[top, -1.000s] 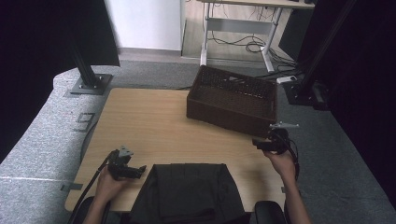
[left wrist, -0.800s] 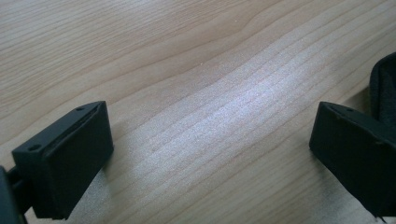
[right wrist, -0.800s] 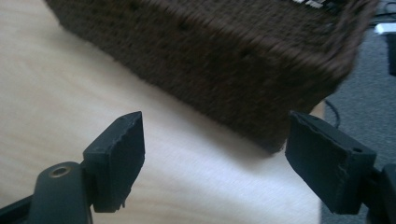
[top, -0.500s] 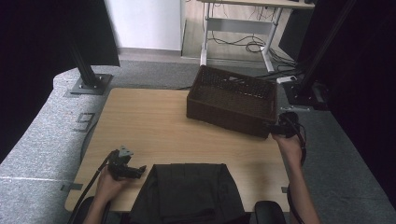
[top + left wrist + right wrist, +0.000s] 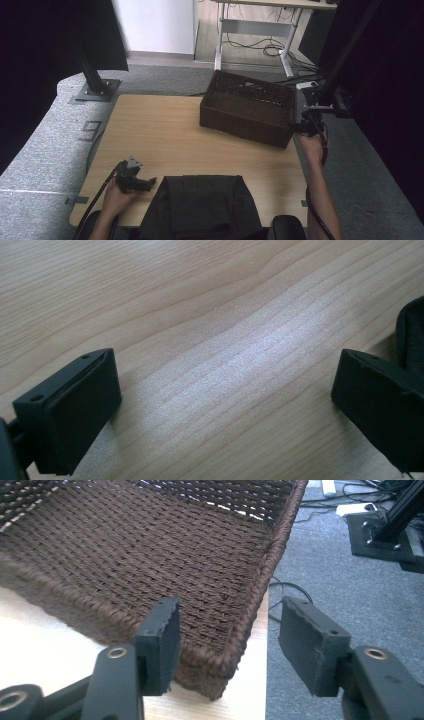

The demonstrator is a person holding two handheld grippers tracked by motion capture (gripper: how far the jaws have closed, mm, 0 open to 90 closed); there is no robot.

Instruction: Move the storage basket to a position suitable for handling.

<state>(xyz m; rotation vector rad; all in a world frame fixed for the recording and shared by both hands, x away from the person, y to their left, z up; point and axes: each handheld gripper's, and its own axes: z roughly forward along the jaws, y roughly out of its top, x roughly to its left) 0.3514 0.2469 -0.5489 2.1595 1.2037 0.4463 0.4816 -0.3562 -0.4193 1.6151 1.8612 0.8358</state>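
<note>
A dark brown woven basket (image 5: pixel 245 107) stands at the back right of the wooden table (image 5: pixel 150 130). My right gripper (image 5: pixel 300 127) is at the basket's right end. In the right gripper view its jaws (image 5: pixel 231 625) straddle the near corner of the basket rim (image 5: pixel 272 555), one pad inside and one outside. The jaws have just been closing, but a gap still shows beside the rim. A folded black cloth (image 5: pixel 200 205) lies at the front edge. My left gripper (image 5: pixel 150 183) rests open on the table just left of the cloth, with nothing between its jaws (image 5: pixel 225 385).
An edge of the black cloth (image 5: pixel 412 330) shows beside the left gripper's far jaw. Grey carpet, black frame posts (image 5: pixel 92 75) and floor cables (image 5: pixel 285 587) surround the table. The table's right edge runs right beside the basket corner.
The right hand has moved from the front right of the table back to the basket's right end, and its jaws stand narrower. The left hand has kept still.
</note>
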